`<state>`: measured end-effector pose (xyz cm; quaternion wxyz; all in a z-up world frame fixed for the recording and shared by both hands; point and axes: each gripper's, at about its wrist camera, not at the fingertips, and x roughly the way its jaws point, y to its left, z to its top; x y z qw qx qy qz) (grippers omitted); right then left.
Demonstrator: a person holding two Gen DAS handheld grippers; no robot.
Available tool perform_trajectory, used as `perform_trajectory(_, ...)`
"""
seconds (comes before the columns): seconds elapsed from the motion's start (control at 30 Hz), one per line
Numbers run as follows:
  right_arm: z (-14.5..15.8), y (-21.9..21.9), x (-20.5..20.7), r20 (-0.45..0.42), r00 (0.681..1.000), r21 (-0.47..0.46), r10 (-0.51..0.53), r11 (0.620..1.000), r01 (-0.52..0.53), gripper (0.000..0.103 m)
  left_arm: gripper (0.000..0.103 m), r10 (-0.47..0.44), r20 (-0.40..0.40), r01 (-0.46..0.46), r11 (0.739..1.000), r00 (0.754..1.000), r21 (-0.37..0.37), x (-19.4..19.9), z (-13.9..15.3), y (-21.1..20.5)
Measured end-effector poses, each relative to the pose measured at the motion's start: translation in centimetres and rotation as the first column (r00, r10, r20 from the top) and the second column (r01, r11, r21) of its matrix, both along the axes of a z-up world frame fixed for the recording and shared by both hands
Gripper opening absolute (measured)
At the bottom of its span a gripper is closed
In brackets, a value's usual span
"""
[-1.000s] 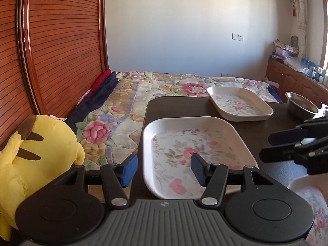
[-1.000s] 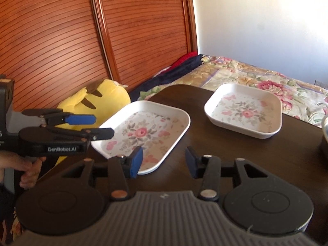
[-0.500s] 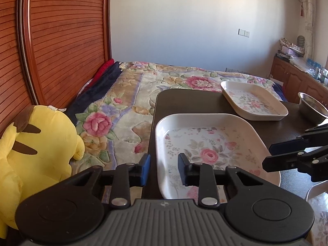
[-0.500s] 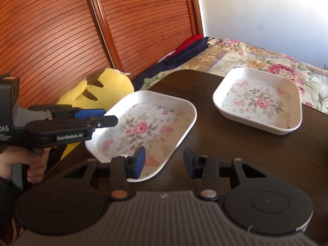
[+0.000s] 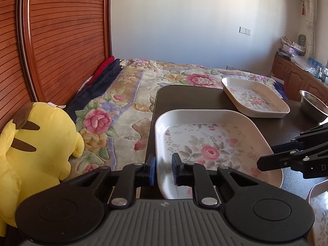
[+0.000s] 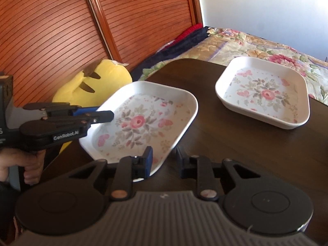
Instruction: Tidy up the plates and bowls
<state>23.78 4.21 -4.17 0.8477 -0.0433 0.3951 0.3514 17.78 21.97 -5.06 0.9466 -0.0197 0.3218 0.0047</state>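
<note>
near plate point(image 5: 213, 147): white rectangular dish with a pink rose print, at the left edge of the dark table point(image 6: 246, 143), one side overhanging toward the bed; in the right wrist view it looks tilted or lifted off the top, though i cannot tell for sure.
left gripper point(image 5: 163, 170): fingers drawn in on the plate's left rim, one blue pad outside the wall and one inside; it looks clamped on that rim.
right gripper point(image 6: 163, 160): fingers apart, straddling the plate's near corner, left pad over the rim, right one over bare table; not closed on anything.
far plate point(image 6: 264, 94): same print, flat on the table, well apart from the near one, toward the bed.
metal bowl point(image 5: 312, 105): at the table's right edge, just beside the far plate.
third plate point(image 5: 319, 209): a sliver of matching print at the lower right of the left wrist view.
step in hand: judged as lifting the near plate to stack it on a matching one.
doing it well: keep the rim grip firm and the plate level, let the right gripper take the opposite edge before carrying, clear the far plate's wall, then lower squarely.
surroundings: yellow plush toy point(image 5: 39, 149) beside the table, floral bedspread point(image 5: 143, 86), slatted wooden headboard point(image 5: 61, 41).
writing: "genrobot.ai" on the left gripper's side.
</note>
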Motion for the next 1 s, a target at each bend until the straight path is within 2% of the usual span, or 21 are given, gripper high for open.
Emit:
perform_trajectory(0.5,0.0,-0.6,0.0,0.000,1.000,0.008,-0.021,1.000,0.021,0.022,0.015,-0.004,0.000,0.004,1.000,1.000,-0.016,-0.8,0.6,-0.3)
perform_trajectory(1.0,2.0,-3.2,-1.8,0.075,0.997,0.059,-0.037,0.998,0.032,0.021,0.016,-0.029,0.050,0.029,1.000,0.998,0.006,-2.8,2.9,-2.8)
